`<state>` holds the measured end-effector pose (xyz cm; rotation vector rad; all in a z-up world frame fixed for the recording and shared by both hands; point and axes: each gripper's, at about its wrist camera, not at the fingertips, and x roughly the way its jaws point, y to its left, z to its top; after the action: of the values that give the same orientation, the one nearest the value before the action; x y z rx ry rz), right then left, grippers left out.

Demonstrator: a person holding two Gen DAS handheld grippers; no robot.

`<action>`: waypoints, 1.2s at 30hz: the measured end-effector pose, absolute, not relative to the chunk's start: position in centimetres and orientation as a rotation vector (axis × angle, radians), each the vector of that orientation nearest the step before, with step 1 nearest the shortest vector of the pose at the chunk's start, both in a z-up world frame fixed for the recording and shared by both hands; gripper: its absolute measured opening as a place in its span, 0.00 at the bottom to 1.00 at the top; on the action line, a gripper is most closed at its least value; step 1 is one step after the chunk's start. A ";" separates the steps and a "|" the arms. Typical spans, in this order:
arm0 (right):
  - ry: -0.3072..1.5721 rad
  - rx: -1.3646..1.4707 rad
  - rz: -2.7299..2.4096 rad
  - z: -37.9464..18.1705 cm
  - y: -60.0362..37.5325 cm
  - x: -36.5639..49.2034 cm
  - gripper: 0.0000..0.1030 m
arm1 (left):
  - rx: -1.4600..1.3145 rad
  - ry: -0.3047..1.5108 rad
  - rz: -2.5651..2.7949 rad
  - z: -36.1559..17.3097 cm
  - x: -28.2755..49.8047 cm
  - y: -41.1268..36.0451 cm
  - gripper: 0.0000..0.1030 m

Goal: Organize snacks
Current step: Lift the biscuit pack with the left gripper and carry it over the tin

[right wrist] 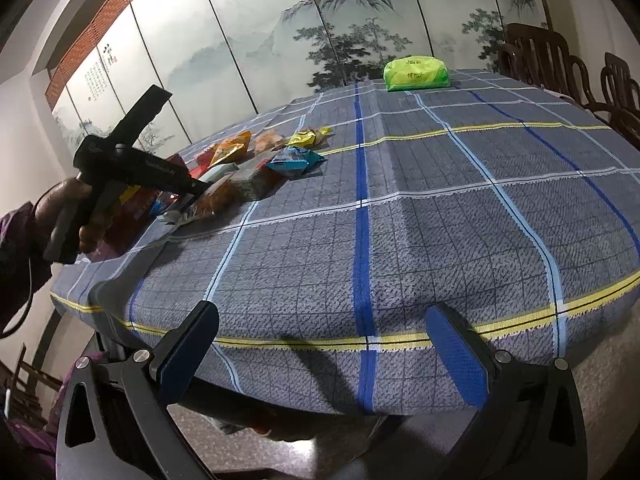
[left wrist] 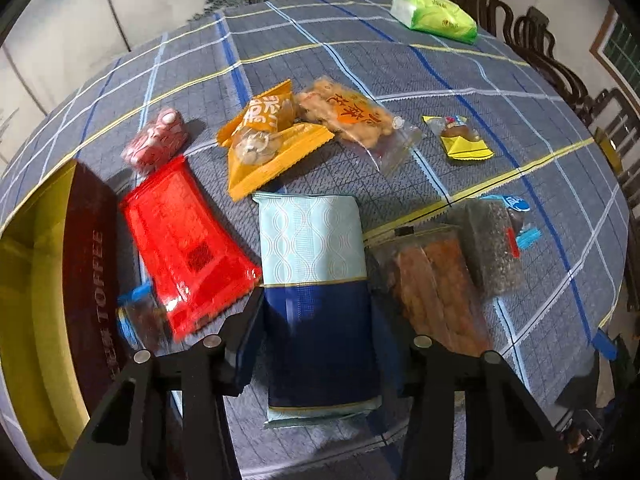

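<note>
Left tool (left wrist: 316, 344) pinching blue-white packet (left wrist: 312, 264) across its width; packet's long axis runs straight ahead. Toffee box (left wrist: 86, 264) lies left. Right tool (right wrist: 320, 356) spread, empty, well apart.

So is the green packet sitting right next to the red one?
No, the green packet lies alone at the table's far edge, while the red packet sits near the toffee box.

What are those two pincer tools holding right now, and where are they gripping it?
The left gripper has its fingers closed across the dark blue lower half of the blue-and-white snack packet, one on each long side. The right gripper holds nothing.
</note>
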<state>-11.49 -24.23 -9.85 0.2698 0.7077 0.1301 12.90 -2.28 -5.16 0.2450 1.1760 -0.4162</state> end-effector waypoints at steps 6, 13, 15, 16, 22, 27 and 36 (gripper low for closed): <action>0.710 0.282 0.121 -9.9 -24.4 -11.4 1.00 | 0.120 1.149 -0.387 -4.2 10.3 -0.9 0.44; 0.716 0.271 0.120 -10.0 -24.3 -11.3 1.00 | 0.075 1.040 -0.333 -1.0 7.2 -0.3 0.44; 0.718 0.269 0.119 -10.0 -24.3 -11.3 1.00 | 0.089 1.010 -0.317 -0.4 6.7 -0.4 0.44; 0.719 0.268 0.119 -10.0 -24.3 -11.3 1.00 | 0.103 0.986 -0.305 0.1 6.3 -0.5 0.44; 0.724 0.258 0.117 -10.1 -24.1 -11.3 1.00 | 0.140 0.918 -0.287 1.8 5.4 -0.5 0.44; 0.732 0.252 0.115 -10.2 -23.9 -11.2 1.00 | 0.144 0.902 -0.266 2.3 5.2 -0.2 0.44; 0.747 0.236 0.110 -10.3 -23.6 -11.0 1.00 | 0.129 0.887 -0.227 2.5 5.2 1.3 0.44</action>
<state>-11.04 -23.55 -10.33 0.2359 0.7466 0.1099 5.25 1.33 2.47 0.1294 0.8875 -0.2271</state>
